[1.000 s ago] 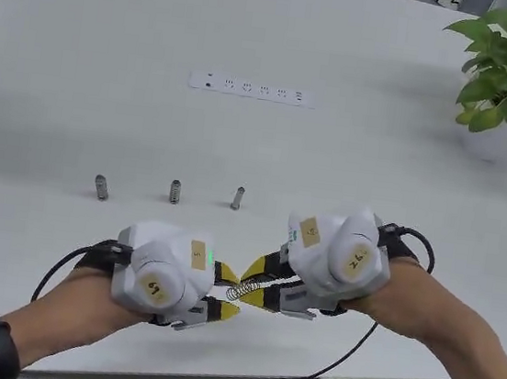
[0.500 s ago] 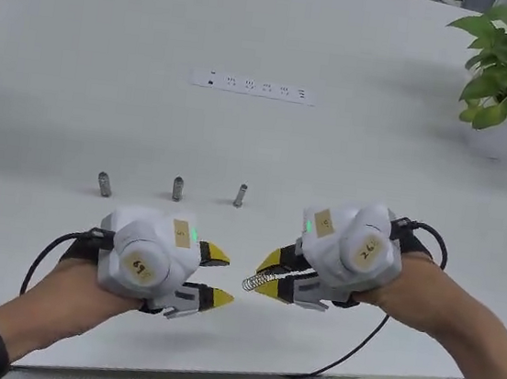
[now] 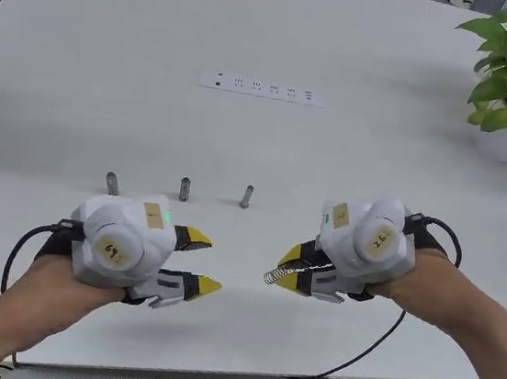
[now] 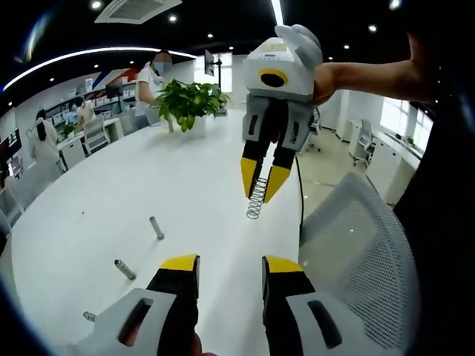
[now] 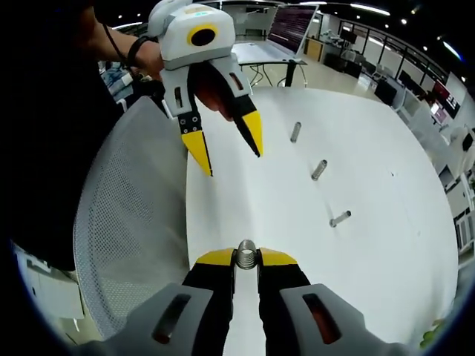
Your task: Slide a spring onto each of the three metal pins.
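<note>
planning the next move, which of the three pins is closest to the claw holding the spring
The rightmost pin in the head view: at the row's right end, it stands closest to the right claw, which grips the spring.

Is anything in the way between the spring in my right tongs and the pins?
Nothing visible. Only bare table lies between the spring, held in the right tongs, and the nearest pin. The open left tongs sit off to the side.
</note>
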